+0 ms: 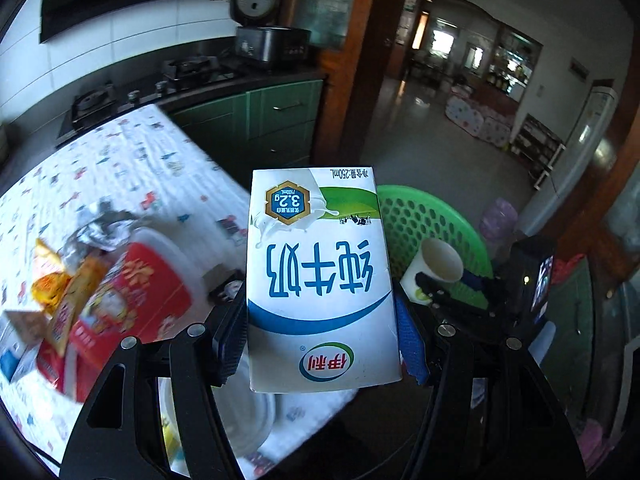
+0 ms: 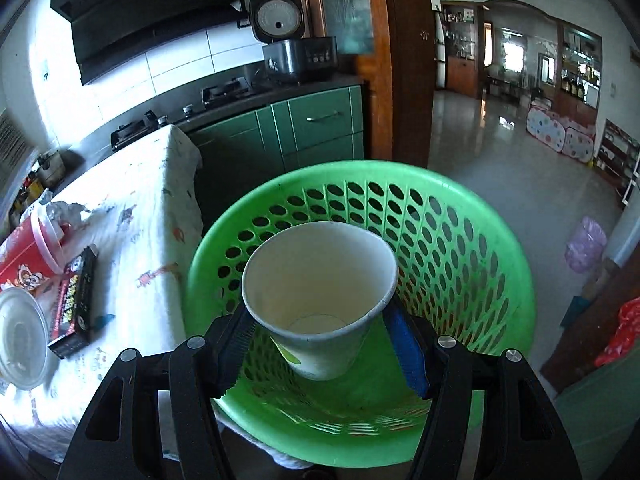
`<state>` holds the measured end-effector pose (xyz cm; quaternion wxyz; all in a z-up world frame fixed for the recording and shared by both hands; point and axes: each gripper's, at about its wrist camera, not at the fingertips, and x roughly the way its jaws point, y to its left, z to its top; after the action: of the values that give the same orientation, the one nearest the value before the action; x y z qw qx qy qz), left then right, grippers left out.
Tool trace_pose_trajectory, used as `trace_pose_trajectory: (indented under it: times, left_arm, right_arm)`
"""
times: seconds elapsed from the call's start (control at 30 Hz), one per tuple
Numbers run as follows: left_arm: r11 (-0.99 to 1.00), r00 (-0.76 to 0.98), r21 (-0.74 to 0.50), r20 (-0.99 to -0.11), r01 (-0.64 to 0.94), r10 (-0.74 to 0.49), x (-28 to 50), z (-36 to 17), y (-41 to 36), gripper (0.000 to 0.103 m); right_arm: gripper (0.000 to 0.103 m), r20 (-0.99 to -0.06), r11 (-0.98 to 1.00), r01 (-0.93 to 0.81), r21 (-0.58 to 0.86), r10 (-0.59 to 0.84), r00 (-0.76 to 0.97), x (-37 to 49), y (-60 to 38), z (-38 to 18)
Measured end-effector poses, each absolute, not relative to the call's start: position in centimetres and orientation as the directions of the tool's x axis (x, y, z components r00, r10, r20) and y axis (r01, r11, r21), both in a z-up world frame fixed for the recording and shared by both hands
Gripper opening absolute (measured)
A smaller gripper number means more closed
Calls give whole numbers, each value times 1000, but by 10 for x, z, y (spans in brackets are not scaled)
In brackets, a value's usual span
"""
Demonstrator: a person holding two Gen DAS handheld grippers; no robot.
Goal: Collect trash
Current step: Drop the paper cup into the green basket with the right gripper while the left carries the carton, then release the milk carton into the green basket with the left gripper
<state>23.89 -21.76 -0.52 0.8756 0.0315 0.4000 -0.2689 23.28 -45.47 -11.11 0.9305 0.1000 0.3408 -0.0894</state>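
Observation:
My left gripper (image 1: 320,344) is shut on a white and blue milk carton (image 1: 320,280), held upside down above the table's edge, left of the green basket (image 1: 452,224). My right gripper (image 2: 320,340) is shut on a white paper cup (image 2: 320,296), its mouth facing the camera, held over the open green perforated basket (image 2: 460,240). The cup (image 1: 436,264) and right gripper also show in the left wrist view, above the basket. The basket's inside looks bare.
A table with a patterned white cloth (image 2: 132,216) carries a red noodle tub (image 1: 132,300), crumpled foil and snack wrappers (image 1: 60,280), a dark box (image 2: 74,304) and a clear lid (image 2: 20,336). Green cabinets (image 2: 300,128) stand behind; tiled floor lies to the right.

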Motion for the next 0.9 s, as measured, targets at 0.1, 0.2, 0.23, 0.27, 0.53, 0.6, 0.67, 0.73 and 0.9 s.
trace_pose_trajectory:
  times: [0.1,0.2,0.23,0.27,0.53,0.6,0.67,0.73,0.9]
  left_arm:
    - [836,512,-154,-728,526,-456,249,-10,-244,63]
    - [822,490,-152,-738,549,-464,257,-14,-265,63]
    - [818,482,-152,-743,554,-464,261,-16,-270,63]
    - [813,474,-155,-746,561,-469,263,-17,-276,63]
    - [790,445,-137,-762,598,-470,276,-30,-316,64]
    - [789,433,-141,-772,598,-466,280,-37,-324,64]
    - [791,427,-139,-780,596,-458,283,-43,-330,64]
    - [792,420,-135,-788,595,-450,283,-48,-335,64]
    - [797,424,-120,-794,592,-435,283,-57,-338,67]
  right_arm:
    - [62,-660,964,234,123,-97,745,233,-458,-114]
    - [69,-666,964,233,128,-90,740,230,-456,-117]
    - [69,-665,964,235,123,-95,740,229,-456,-117]
    - [69,-664,966,232,118,-97,742,229,-456,-118]
    - [76,-636,966,232,111,-110,764,202,-458,-111]
    - [79,-621,965,236,118,-114,775,192,-458,-108]
    - [80,-611,963,242,118,-122,782,181,-459,-107]
    - [82,-603,961,244,127,-120,789,171,-459,-106]
    - [84,-585,960,242,144,-115,803,153,-455,-106]
